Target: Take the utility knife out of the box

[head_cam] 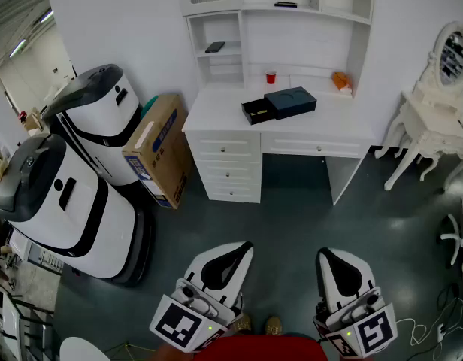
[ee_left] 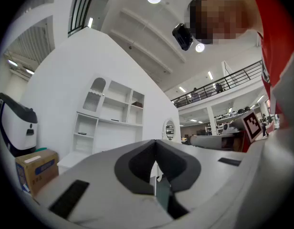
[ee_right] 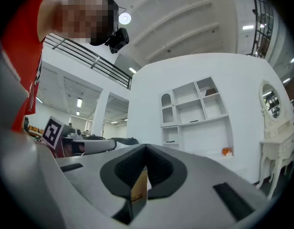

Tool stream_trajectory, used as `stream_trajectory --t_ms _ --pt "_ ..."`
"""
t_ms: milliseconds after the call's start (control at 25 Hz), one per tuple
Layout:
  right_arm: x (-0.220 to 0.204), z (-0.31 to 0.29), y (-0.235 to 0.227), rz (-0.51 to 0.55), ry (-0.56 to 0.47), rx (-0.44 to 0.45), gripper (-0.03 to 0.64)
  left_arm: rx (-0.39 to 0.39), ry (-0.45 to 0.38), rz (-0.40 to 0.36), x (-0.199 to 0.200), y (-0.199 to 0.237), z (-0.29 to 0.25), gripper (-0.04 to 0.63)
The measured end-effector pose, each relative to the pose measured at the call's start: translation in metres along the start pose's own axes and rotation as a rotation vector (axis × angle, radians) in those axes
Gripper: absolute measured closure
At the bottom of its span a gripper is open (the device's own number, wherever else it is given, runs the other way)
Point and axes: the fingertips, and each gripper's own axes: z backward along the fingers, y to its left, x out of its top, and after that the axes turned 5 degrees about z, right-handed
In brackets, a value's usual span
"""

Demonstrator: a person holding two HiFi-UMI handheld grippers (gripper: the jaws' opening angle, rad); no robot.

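A white desk (head_cam: pixel 216 115) with shelves stands at upper centre on a grey floor (head_cam: pixel 292 224) — the dark box (head_cam: pixel 290 101) lies on it, its tray (head_cam: pixel 258 111) slid out leftward. The utility knife is too small to make out, and so is its heading. The print on the carton (head_cam: pixel 160 147) is unreadable. At the bottom, the left gripper (head_cam: pixel 243 247) and right gripper (head_cam: pixel 327 254) have their jaws together — both empty.

White desk (head_cam: pixel 216 119) with drawers against the back wall, shelves above. On its top, a small red cup (head_cam: pixel 270 77) near the back, an orange thing (head_cam: pixel 340 81) further right. Left of it, a tilted cardboard carton (head_cam: pixel 160 149) on the floor beside two white-and-black machines (head_cam: pixel 104 122). Far right, a white dressing table (head_cam: pixel 431 122) with oval mirror (head_cam: pixel 451 53).
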Motion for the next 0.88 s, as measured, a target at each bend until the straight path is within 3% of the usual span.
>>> stream_trajectory --t_ms 880 --pt "0.000 -0.024 0.011 -0.012 -0.011 -0.001 0.615 -0.008 -0.014 0.001 0.003 0.025 0.004 0.578"
